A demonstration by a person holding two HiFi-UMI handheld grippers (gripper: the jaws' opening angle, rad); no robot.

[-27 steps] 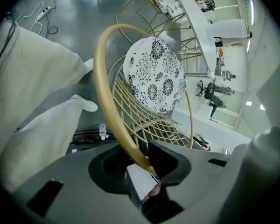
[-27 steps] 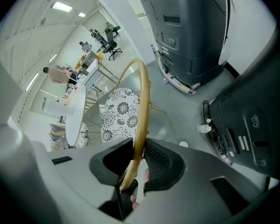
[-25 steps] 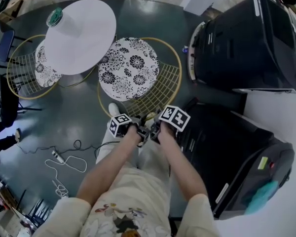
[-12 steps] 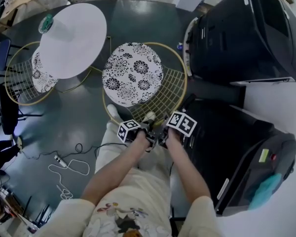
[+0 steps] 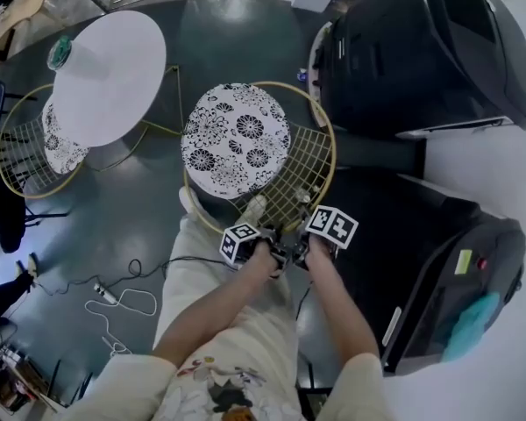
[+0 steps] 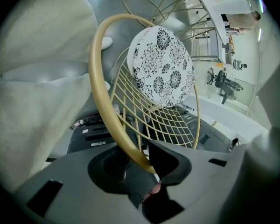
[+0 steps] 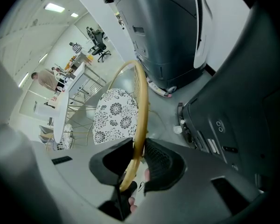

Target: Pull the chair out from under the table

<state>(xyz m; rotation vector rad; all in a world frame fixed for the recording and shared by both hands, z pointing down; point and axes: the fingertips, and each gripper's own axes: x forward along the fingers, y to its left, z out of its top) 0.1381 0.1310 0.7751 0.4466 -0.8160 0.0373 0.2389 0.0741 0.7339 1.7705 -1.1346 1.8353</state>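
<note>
The chair has a gold wire frame and a round black-and-white floral cushion (image 5: 237, 139). It stands apart from the round white table (image 5: 110, 77). Both grippers clamp the chair's gold back rim (image 5: 326, 160) at its near side, close together. My left gripper (image 5: 272, 238) is shut on the rim (image 6: 102, 97), which crosses between its dark pads, with the cushion (image 6: 163, 64) beyond. My right gripper (image 5: 300, 235) is shut on the same rim (image 7: 140, 111), and the cushion (image 7: 113, 115) lies below it.
A second wire chair (image 5: 31, 143) sits half under the table at the left. Two large dark machines (image 5: 425, 51) (image 5: 421, 253) stand close on the right. A white cable (image 5: 114, 295) lies on the floor at the left. A green item (image 5: 60, 51) rests on the table.
The chair has slid away from the table towards the person, with both grippers moving back on its rim. A gap has opened between cushion and tabletop.
</note>
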